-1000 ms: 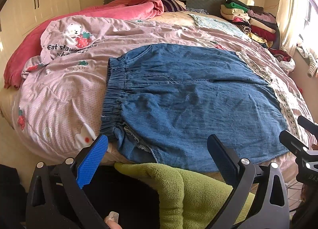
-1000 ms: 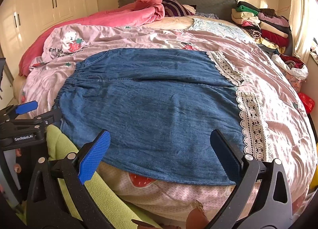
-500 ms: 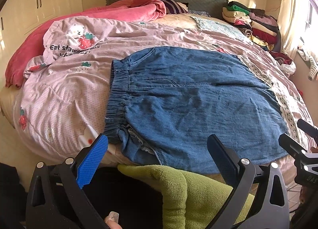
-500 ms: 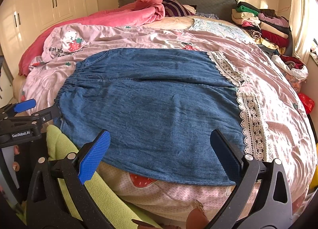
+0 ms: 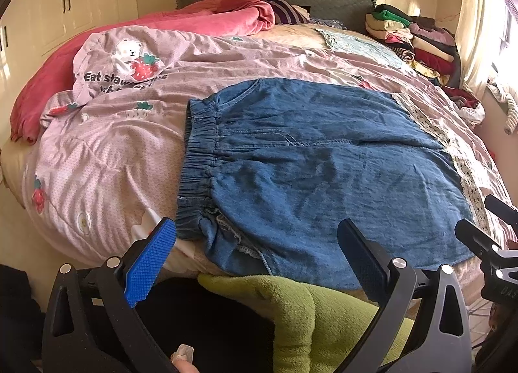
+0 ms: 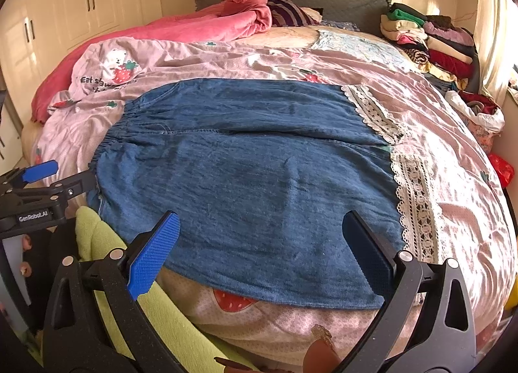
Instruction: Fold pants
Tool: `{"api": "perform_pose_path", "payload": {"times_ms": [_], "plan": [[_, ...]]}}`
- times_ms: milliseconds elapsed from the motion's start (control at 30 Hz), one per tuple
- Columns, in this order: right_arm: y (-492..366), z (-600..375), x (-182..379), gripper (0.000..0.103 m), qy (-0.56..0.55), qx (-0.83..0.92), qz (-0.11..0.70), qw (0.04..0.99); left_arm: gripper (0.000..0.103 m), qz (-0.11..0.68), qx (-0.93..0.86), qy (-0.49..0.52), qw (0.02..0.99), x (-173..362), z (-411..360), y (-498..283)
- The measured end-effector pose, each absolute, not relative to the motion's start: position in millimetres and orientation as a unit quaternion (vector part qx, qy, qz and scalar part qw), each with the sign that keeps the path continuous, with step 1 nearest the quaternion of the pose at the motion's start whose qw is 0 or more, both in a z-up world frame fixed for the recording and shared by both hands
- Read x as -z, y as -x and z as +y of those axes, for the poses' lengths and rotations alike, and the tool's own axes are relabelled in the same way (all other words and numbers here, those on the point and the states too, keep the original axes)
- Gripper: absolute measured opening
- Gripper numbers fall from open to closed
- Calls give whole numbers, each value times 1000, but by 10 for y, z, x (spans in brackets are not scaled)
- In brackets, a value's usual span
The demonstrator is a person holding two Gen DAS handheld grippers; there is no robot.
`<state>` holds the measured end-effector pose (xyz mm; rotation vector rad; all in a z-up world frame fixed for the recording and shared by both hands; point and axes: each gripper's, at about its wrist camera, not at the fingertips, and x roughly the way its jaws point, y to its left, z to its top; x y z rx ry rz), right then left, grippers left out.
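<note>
- Left wrist view: against the frames a second and half a second ago, the denim pants [image 5: 323, 172] sit lower and a little further right in the picture, and more of the pink strawberry bedcover [image 5: 106, 153] shows beyond the waistband; the pants themselves lie as they did.
- Left wrist view: the pants are spread flat on the bedcover at the bed's near edge. Their long axis runs left to right across the bed, elastic waistband to the left, lace-trimmed leg ends to the right.
- Left wrist view: the left gripper [image 5: 255, 259] is spread wide and holds nothing; it is off the near edge of the pants, by the waistband corner, above a green fleece garment [image 5: 304, 311]. The other gripper's tips show at the pants' right end.
- Right wrist view: almost unchanged from the earlier frames; only the left gripper [image 6: 61, 179], just beside the waistband, sits slightly higher.
- Right wrist view: the pants [image 6: 252, 179] have the waistband left and the lace hems [image 6: 417, 204] right, the near hem draped over the bed's edge.
- Right wrist view: the right gripper [image 6: 259, 250] is spread wide, empty, at the near edge of the pants toward the leg end.
</note>
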<state>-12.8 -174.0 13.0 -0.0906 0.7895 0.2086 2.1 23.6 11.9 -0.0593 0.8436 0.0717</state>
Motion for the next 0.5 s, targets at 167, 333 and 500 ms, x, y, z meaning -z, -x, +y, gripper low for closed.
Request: {"api": "perform_pose_path", "payload": {"times_ms": [167,333,500], "plan": [[-22,-1704,-157,95,48,-109,381,917,99,413,-37,31,909,-97,294,-112],[-282,-1621,-245,95,55,-129,373,917,99,417,-43,34,907,-78,394,-283],[-657,-1458,-323,95,73,-158,371,912,99,426,-55,35,902,-59,533,-546]]}}
